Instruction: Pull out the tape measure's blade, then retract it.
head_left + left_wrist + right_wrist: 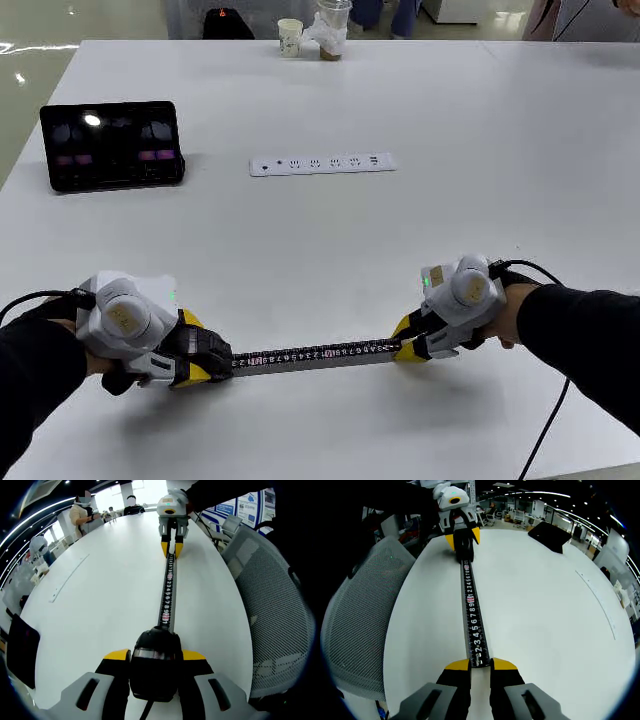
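Observation:
The black tape measure case [155, 662] sits clamped between the jaws of my left gripper [200, 362], low on the near left of the white table [330, 230]. Its blade [315, 355] runs out flat to the right, black with white numbers. My right gripper [405, 345] is shut on the blade's end hook [480, 664]. In the left gripper view the blade [168, 587] leads away to the right gripper [171, 550]. In the right gripper view the blade [471, 615] runs up to the left gripper [462, 542] holding the case [465, 545].
A black tablet [112, 143] stands at the left, a white power strip [322, 163] lies mid-table, and a paper cup [290, 37] and a wrapped cup [330, 30] stand at the far edge. A grey mesh chair [367, 610] is beside the table's near edge.

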{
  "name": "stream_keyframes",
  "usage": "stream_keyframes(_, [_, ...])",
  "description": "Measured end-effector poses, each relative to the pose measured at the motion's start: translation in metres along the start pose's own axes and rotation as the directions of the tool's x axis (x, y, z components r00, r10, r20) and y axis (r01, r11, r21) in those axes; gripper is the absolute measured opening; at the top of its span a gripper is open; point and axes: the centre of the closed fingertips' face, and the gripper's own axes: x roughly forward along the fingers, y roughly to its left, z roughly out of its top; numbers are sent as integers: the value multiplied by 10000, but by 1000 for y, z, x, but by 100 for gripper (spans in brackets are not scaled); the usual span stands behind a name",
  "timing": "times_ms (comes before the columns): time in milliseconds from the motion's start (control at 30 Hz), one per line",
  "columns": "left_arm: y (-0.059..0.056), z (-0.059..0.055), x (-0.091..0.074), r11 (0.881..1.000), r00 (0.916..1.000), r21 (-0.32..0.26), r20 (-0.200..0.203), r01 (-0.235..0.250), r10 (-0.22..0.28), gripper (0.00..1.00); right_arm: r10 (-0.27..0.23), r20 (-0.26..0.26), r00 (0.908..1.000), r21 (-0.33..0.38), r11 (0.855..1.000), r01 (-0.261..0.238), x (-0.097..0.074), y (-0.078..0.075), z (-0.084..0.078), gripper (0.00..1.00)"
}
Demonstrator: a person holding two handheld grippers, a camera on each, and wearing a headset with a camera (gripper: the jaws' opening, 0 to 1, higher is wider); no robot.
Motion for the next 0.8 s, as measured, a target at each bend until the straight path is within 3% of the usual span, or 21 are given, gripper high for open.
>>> stream_keyframes(433, [0,1,0,10000,10000,40,53,32,-32,32,-43,-207,9998,114,9999,45,2,0,1,12])
stream_keyframes(567, [1,1,0,9999,9999,81,-82,77,-76,32,4,-575,9983,-316,9995,-22,3,1,1,13])
stream_keyframes(800, [1,1,2,9995,9993,236,-317,215,-207,32,122,-967,9952,-394,9991,-161,3,1,1,13])
